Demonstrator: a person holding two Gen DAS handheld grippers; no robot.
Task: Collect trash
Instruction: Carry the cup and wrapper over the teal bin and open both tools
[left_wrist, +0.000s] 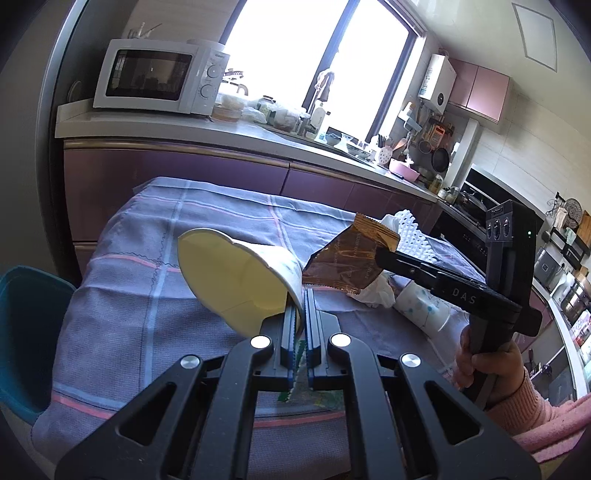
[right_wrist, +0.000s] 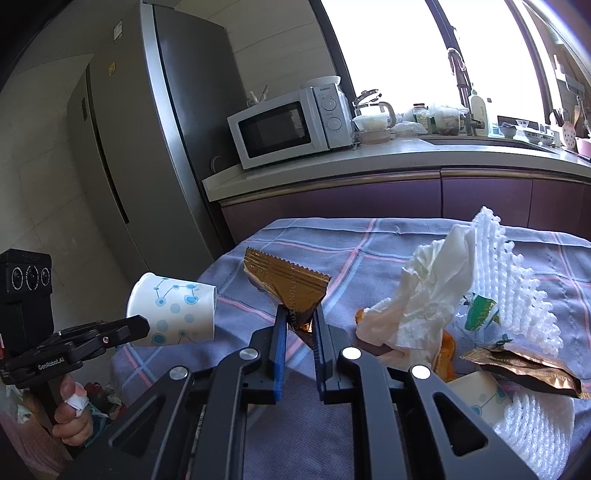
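Observation:
My left gripper (left_wrist: 300, 295) is shut on the rim of a white paper cup (left_wrist: 240, 280) with blue dots, which it holds tilted above the plaid tablecloth (left_wrist: 207, 218). The right wrist view shows the same cup (right_wrist: 173, 314) on the left gripper (right_wrist: 146, 326), off the table's left edge. My right gripper (right_wrist: 299, 314) is shut on the lower corner of a brown-gold foil wrapper (right_wrist: 288, 284), lifted off the cloth. From the left wrist view, that wrapper (left_wrist: 347, 262) hangs at the right gripper (left_wrist: 380, 254).
More trash lies on the table's right side: a crumpled tissue (right_wrist: 417, 306), white foam netting (right_wrist: 509, 280), a second brown wrapper (right_wrist: 524, 369) and another paper cup (right_wrist: 480, 391). A teal container (left_wrist: 26, 332) stands left of the table. Behind are a counter with a microwave (right_wrist: 291, 125) and a fridge (right_wrist: 147, 147).

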